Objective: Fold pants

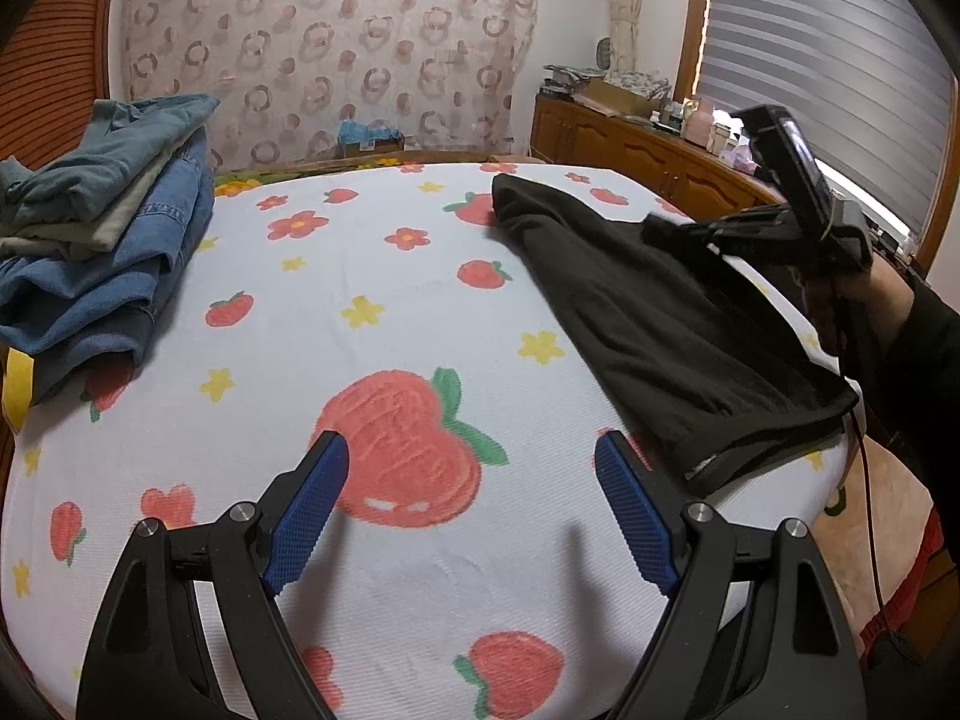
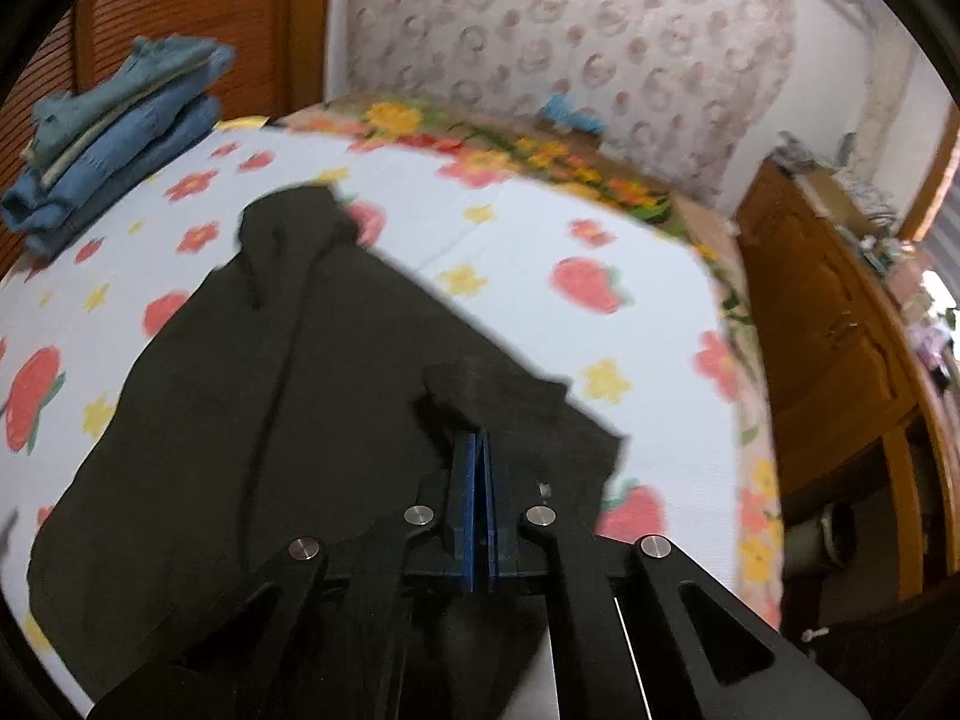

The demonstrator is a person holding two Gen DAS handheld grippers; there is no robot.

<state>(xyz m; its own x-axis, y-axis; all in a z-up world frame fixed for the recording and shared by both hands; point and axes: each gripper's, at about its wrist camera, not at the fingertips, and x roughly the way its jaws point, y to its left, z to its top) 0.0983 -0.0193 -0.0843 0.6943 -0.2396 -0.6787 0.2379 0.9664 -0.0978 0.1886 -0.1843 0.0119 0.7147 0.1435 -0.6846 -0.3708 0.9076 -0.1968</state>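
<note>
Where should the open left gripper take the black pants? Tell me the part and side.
The near hem end, approached from its left with the left gripper. The pants lie flat on the sheet, and that hem edge is exposed and nearest, while the right gripper already pinches another edge.

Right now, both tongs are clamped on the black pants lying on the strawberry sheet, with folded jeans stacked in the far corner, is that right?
Not quite. Only the right tongs are clamped on the black pants; the left wrist view shows the left tongs wide open over the strawberry sheet, holding nothing. The folded jeans are indeed stacked in the far corner.
</note>
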